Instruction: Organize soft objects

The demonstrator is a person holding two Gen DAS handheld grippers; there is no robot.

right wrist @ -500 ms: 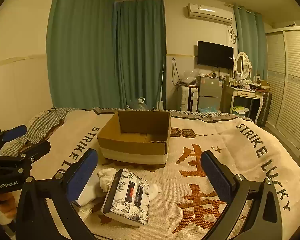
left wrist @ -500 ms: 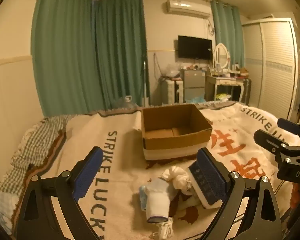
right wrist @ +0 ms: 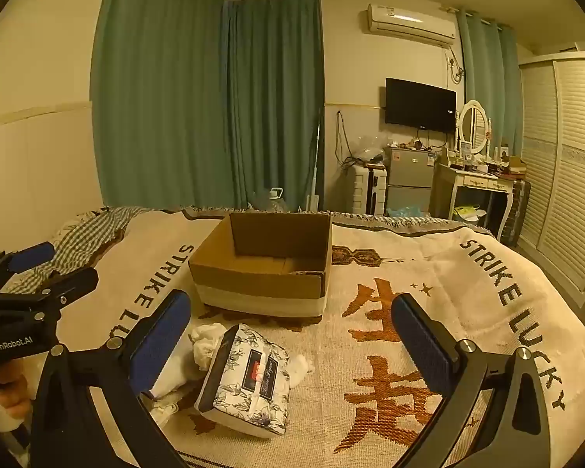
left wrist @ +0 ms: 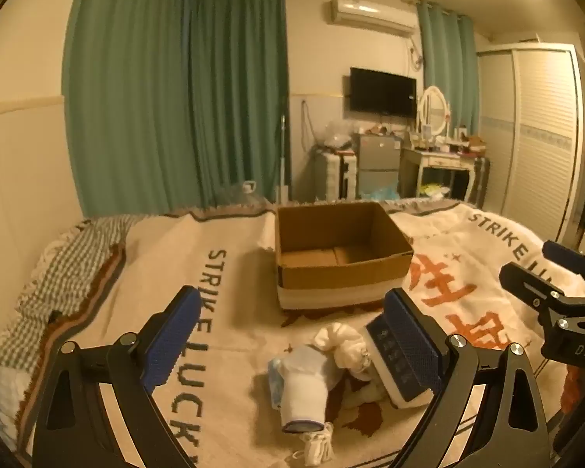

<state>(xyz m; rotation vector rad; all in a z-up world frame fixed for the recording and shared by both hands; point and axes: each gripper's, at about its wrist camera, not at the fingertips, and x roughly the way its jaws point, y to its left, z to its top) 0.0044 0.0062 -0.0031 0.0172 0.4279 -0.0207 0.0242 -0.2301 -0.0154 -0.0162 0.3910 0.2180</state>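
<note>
The left gripper hovers with its jaws spread wide, holding nothing; below it lie a rolled white-and-blue sock and a crumpled white cloth. The right gripper likewise has its jaws spread and empty, above a floral-printed soft tissue pack that seems to touch the cloth. All rest on the cream blanket-covered bed. Beyond stands an open brown cardboard box.
</note>
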